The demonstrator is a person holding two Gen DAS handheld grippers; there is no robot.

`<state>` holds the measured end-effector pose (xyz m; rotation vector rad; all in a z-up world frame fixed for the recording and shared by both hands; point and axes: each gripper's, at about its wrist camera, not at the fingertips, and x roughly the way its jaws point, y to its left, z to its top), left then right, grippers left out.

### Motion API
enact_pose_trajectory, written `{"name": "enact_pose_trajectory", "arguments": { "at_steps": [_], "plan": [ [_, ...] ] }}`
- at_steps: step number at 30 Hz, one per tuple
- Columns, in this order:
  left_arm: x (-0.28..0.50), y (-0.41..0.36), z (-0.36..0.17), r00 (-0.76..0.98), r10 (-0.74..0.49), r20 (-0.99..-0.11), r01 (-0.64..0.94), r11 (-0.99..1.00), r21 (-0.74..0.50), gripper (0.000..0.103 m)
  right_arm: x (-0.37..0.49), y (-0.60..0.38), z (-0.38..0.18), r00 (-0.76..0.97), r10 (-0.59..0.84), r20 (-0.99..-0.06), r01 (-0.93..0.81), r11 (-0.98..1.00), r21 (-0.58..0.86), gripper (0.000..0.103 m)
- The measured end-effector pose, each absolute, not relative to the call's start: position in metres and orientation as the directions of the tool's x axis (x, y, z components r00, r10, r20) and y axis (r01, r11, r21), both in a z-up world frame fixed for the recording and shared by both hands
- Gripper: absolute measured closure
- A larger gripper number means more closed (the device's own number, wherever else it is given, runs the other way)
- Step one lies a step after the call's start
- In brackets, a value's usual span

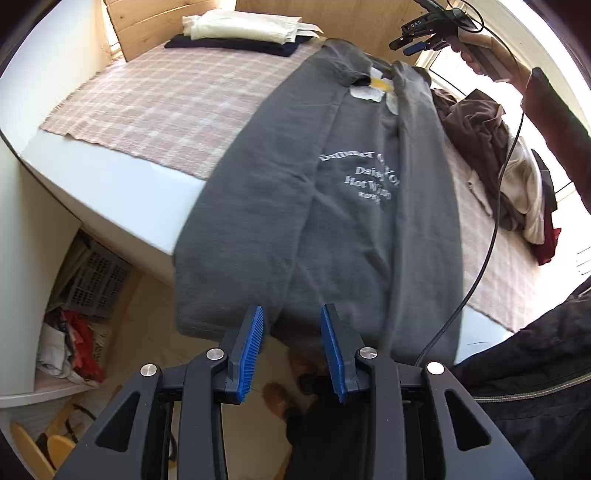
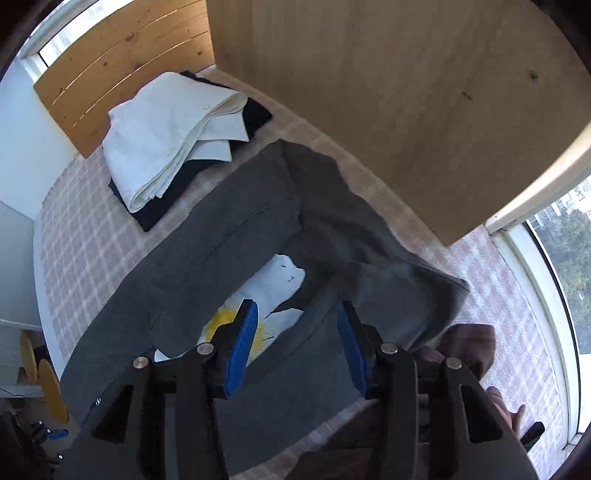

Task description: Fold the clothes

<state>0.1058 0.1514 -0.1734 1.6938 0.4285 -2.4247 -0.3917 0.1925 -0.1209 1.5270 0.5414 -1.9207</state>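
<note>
beside the grey sweatshirt (image 1: pixel 332 206) lie folded clothes (image 1: pixel 243 33); both tools (image 1: pixel 291 347) (image 2: pixel 295 347) gape, holding nothing.

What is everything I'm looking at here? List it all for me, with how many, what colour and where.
grey sweatshirt: one, dark grey with white lettering and a daisy print, lying lengthwise on the table, its hem hanging over the near edge
checked cloth: one, pink and white, covering the tabletop
folded stack: two pieces, white on top of navy, far corner of the table
unfolded clothes pile: one heap, brown, cream and red, beside the sweatshirt
table: one, white
wooden panels: light wood, behind the table
crate: one, grey, on a shelf under the table
left gripper: black with blue pads, open, above the hem
right gripper: black with blue pads, open, above the daisy print
</note>
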Motion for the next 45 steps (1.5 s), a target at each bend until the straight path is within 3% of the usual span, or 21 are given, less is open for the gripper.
{"name": "enact_pose_trajectory", "arguments": {
  "at_steps": [6,15,18,19,23,37,45],
  "plan": [
    [0.103,0.160,-0.194,-0.287,-0.043,-0.957,0.203,-0.979,-0.017,0.064,-0.375,0.156,-0.164,-0.048,-0.172,-0.984,0.669,-0.737,0.096,0.059],
    [0.096,0.162,-0.215,-0.275,-0.127,-0.953,0.172,-0.982,0.081,0.064,-0.377,0.156,-0.170,0.025,-0.209,-0.978,0.581,-0.792,0.185,0.059],
    [0.093,0.155,-0.217,-0.281,-0.118,-0.952,0.182,-0.981,0.068,0.072,-0.376,0.158,-0.167,0.025,-0.224,-0.974,0.556,-0.807,0.200,0.059],
    [0.093,0.153,-0.216,-0.290,-0.107,-0.951,0.182,-0.982,0.055,0.082,-0.376,0.159,-0.167,0.024,-0.225,-0.974,0.551,-0.810,0.201,0.059],
    [0.095,0.151,-0.214,-0.302,-0.087,-0.949,0.179,-0.983,0.033,0.090,-0.373,0.158,-0.171,0.038,-0.217,-0.976,0.540,-0.817,0.202,0.059],
    [0.099,0.140,-0.198,-0.334,-0.024,-0.942,0.221,-0.974,-0.054,0.090,-0.378,0.172,-0.164,0.031,-0.268,-0.963,0.461,-0.851,0.251,0.059],
    [0.098,0.149,-0.201,-0.331,-0.014,-0.944,0.194,-0.979,-0.054,0.090,-0.386,0.176,-0.179,0.037,-0.188,-0.982,0.433,-0.882,0.185,0.059]
  ]
}}
